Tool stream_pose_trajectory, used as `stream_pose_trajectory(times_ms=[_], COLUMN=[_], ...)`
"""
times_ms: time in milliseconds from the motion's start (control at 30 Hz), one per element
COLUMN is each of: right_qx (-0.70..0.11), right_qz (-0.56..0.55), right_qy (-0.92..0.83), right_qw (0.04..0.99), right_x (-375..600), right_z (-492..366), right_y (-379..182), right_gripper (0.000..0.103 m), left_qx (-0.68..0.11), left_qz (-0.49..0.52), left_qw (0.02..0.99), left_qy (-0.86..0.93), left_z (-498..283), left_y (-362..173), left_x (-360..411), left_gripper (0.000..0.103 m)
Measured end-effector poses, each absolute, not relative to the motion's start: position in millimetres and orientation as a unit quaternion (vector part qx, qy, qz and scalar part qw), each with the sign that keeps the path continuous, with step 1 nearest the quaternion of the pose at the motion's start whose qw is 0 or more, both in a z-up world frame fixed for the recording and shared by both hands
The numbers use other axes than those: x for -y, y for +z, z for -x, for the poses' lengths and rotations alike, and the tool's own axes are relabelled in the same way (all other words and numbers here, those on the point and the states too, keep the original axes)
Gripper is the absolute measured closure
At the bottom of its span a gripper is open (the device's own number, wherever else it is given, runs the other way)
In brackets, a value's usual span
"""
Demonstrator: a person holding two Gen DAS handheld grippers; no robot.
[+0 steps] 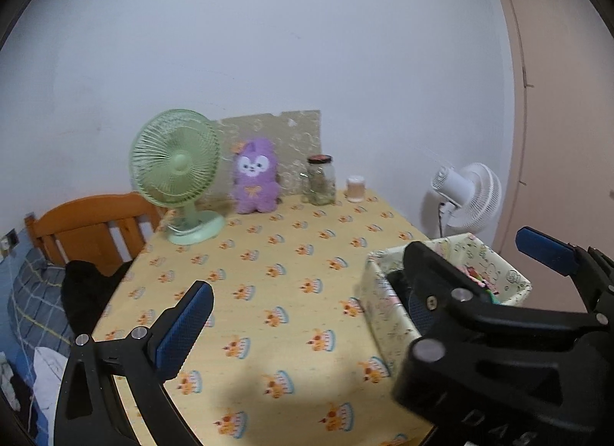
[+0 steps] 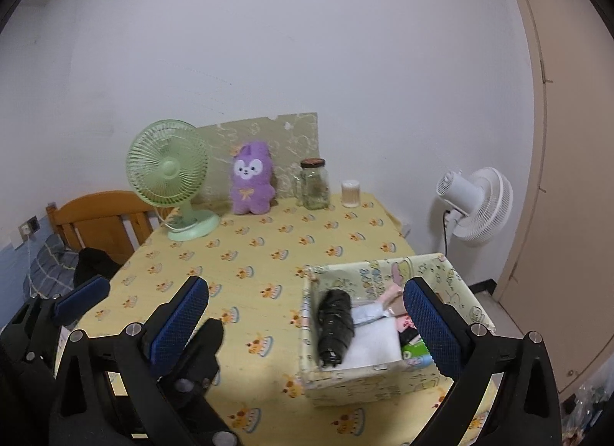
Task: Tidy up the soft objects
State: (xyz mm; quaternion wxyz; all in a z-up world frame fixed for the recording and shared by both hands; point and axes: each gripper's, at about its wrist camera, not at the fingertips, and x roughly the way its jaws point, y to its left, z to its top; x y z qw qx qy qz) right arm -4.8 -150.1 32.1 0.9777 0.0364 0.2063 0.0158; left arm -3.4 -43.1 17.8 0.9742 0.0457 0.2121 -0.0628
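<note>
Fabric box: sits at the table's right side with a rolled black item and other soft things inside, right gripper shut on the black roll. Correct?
Not quite. The right gripper is open and holds nothing; the right wrist view shows its jaws spread wide above the fabric box. The black roll does lie in the box with the other soft things, at the table's right side.

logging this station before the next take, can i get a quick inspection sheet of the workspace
surface: table under a yellow cake-print cloth
job's things: fabric storage box holding a black rolled item and folded soft pieces
clutter: green fan, purple plush, glass jar, small cup
grippers: left hand-held gripper open; right hand-held gripper open
cables: black cord at the white fan
surroundings: white wall, wooden headboard, bedding
</note>
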Motion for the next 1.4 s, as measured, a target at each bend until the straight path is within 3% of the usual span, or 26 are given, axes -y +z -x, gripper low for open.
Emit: stream_pose_trajectory(times_ms=[1400], right_qx=[-0.161], right_qz=[-0.030], right_qy=[0.017], right_qw=[0.986], right_x=[130.0], right_z=[20.7], right_y=[46.5], right_gripper=[0.000], left_qx=[-0.184], left_qz=[-0.008], left_qw=[0.983], left_qy=[0.015], left_z=[18.2], left_y=[31.8], left_x=[-30.8], left_gripper=[0.000])
